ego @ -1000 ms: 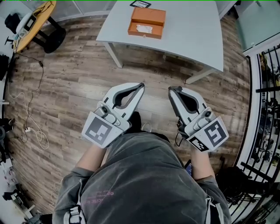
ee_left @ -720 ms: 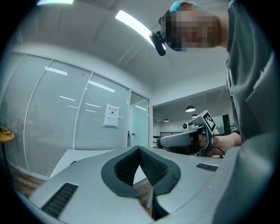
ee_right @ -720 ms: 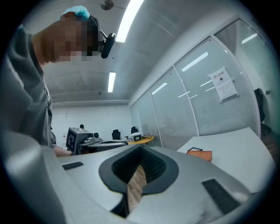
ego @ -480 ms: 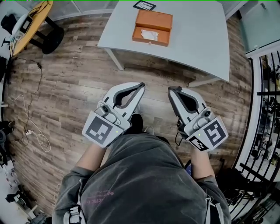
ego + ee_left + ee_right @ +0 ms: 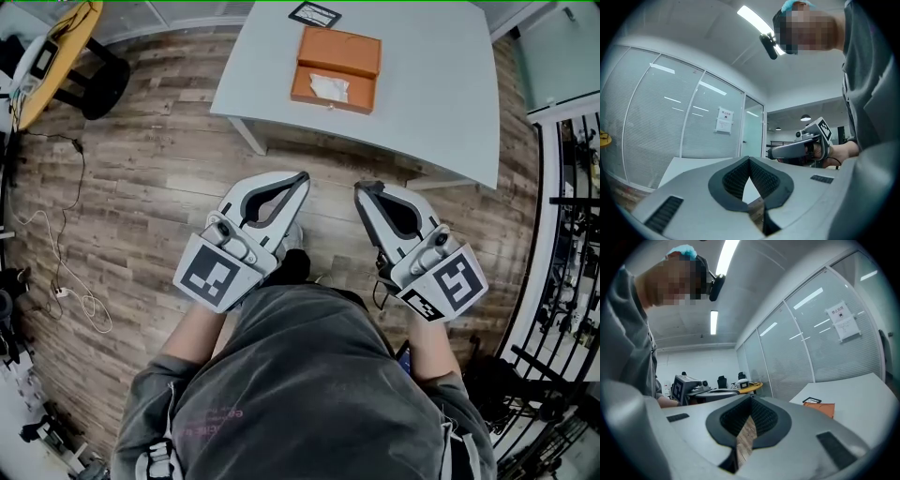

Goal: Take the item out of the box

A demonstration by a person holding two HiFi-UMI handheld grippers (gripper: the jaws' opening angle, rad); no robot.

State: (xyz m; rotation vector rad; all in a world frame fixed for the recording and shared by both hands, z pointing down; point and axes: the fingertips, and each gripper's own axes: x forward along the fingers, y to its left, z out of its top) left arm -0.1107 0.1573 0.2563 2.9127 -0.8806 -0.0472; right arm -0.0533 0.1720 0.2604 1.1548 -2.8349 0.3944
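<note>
While orange box (image 5: 336,67) sits on table (image 5: 441,94), upper centre of frame, well apart from me, my left gripper (image 5: 302,178) and right gripper (image 5: 362,188) are clenched, empty. Get near first, part jaws early, aim at white item (image 5: 328,87), keep off box walls.

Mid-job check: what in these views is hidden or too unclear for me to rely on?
Orange box contents, head view: too small; the white patch could be item or label.
Same box, right gripper view: only a sliver shows past the right hand-held gripper body.
Box, left gripper view: out of sight; the left hand-held gripper body fills the lower frame.
Black-framed card, head view: print too small.
</note>
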